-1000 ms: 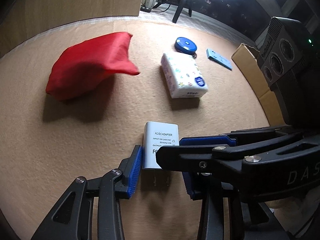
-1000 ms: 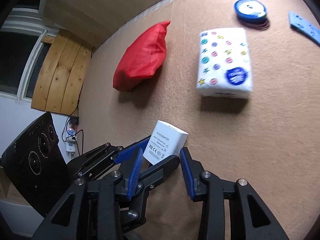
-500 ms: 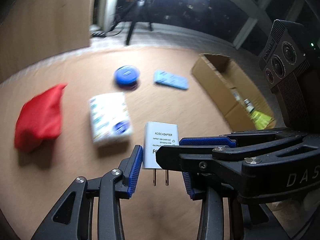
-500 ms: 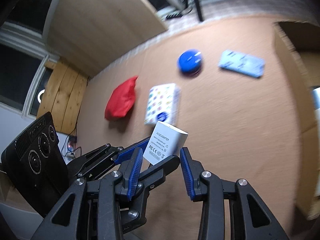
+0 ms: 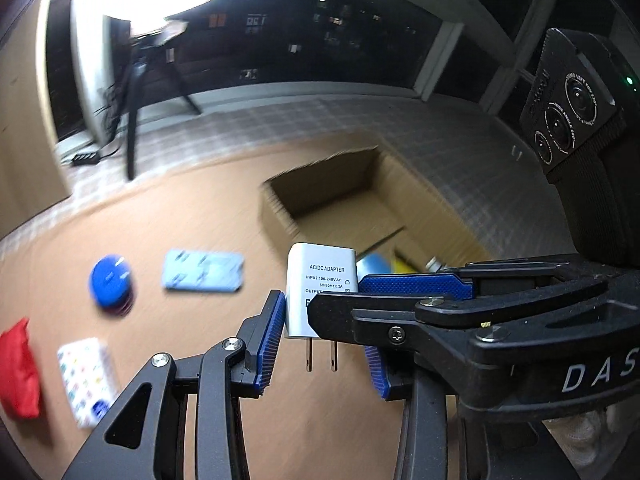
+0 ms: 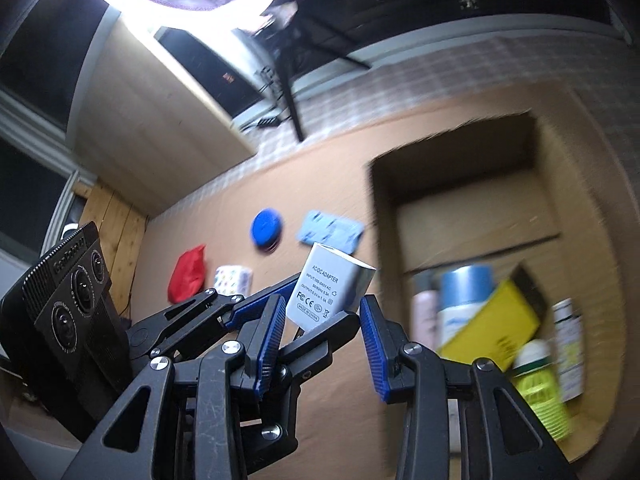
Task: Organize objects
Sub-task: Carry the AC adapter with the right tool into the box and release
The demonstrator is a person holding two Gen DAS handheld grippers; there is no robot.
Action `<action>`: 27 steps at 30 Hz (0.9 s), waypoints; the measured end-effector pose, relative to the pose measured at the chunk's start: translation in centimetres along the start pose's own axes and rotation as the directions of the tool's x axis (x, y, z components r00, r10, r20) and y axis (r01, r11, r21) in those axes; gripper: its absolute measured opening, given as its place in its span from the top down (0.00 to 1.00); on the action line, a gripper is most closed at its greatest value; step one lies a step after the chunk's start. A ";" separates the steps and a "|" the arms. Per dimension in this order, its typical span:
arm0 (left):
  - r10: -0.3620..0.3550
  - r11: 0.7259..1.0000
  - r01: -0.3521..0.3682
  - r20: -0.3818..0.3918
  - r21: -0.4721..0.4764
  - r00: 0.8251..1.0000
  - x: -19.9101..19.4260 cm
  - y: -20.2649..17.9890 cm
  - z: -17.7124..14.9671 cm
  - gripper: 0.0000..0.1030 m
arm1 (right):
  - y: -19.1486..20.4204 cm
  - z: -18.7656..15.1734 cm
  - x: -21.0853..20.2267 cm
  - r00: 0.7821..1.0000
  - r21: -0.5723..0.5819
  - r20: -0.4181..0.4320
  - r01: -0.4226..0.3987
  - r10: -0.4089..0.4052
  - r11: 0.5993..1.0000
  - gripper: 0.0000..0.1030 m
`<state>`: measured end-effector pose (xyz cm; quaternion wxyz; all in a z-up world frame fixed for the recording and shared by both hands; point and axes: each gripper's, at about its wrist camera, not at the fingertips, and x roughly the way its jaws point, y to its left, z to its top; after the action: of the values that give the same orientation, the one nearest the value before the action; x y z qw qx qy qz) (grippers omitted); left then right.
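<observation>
A white AC/DC adapter hangs in the air, prongs down, gripped from two sides. My left gripper is shut on its side edges. My right gripper crosses in from the right and pinches its front and back faces. Just beyond and to the right sits an open cardboard box. On the tan mat lie a blue round tin, a light blue case, a patterned tissue pack and a red pouch.
The box holds a yellow carton, a blue-capped can, a stack of green cups and bottles. A ring light on a tripod stands behind the mat. Dark windows and a tiled floor lie beyond.
Both grippers have carried the adapter up and to the right, away from the red pouch and tissue pack. The cardboard box has come into view close ahead. The grip is unchanged.
</observation>
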<state>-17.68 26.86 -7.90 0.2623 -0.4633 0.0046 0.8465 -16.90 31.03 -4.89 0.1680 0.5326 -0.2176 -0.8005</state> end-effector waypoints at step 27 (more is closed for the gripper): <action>0.015 1.000 -0.015 -0.057 0.001 0.998 9.8 -3.0 5.3 0.26 | -8.6 4.1 -1.2 0.994 0.071 0.073 0.081 -0.086 0.994 0.42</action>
<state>-24.75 35.07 -11.87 0.2558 -0.4871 0.0157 0.8349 -20.58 39.64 -7.16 0.1079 0.5157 -0.2283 -0.8187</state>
